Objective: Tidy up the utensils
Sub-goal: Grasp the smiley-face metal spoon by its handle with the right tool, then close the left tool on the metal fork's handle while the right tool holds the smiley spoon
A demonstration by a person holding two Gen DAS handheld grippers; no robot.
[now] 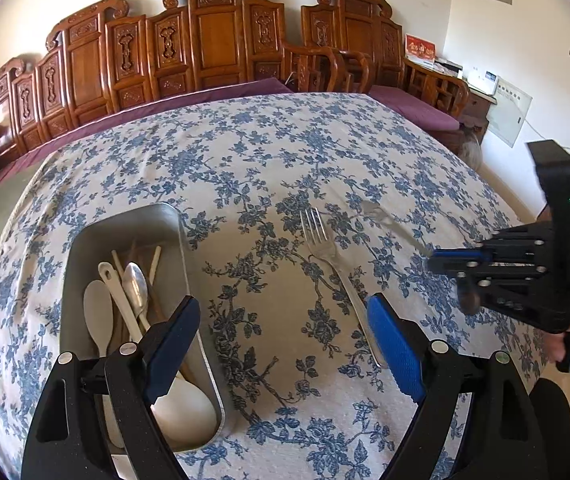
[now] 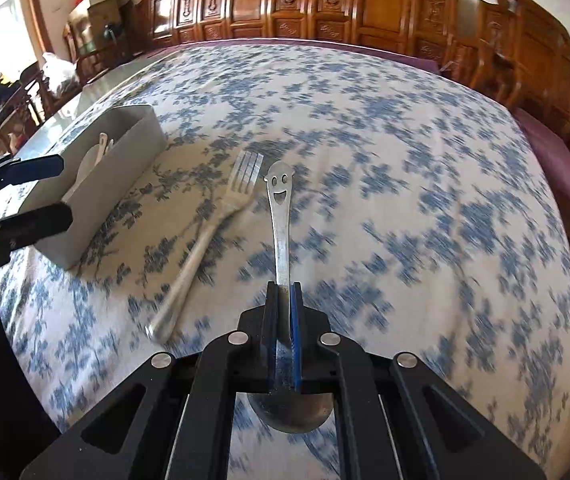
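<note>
On the broad worktop (image 1: 325, 152) draped in a white cloth with blue flowers, a rectangular grey metal tray (image 1: 183, 248) is sitting toward the left, already holding pale plastic spoons, a steel spoon and chopsticks. The left gripper (image 1: 281, 336) is hovering above the cloth just right of the tray, its jaws standing wide apart and holding nothing. The right gripper (image 2: 283, 320) is carrying a slim steel spoon with a smiley face cut into its handle end (image 2: 281, 216), jaws pressed tight on the neck just above the bowl; the spoon is lifted off the cloth, its long axis running straight along the fingers, handle end pointing forward, bowl tucked back under the gripper. A silver metal fork (image 2: 205, 240) is lying flat on the cloth between tray and spoon, tines pointing away toward the carved wooden benches, handle angled back.

Both pieces are looking light, rigid and smooth, so likely to slip or pivot; the fork is probably best pinched across its narrow mid-handle.
</note>
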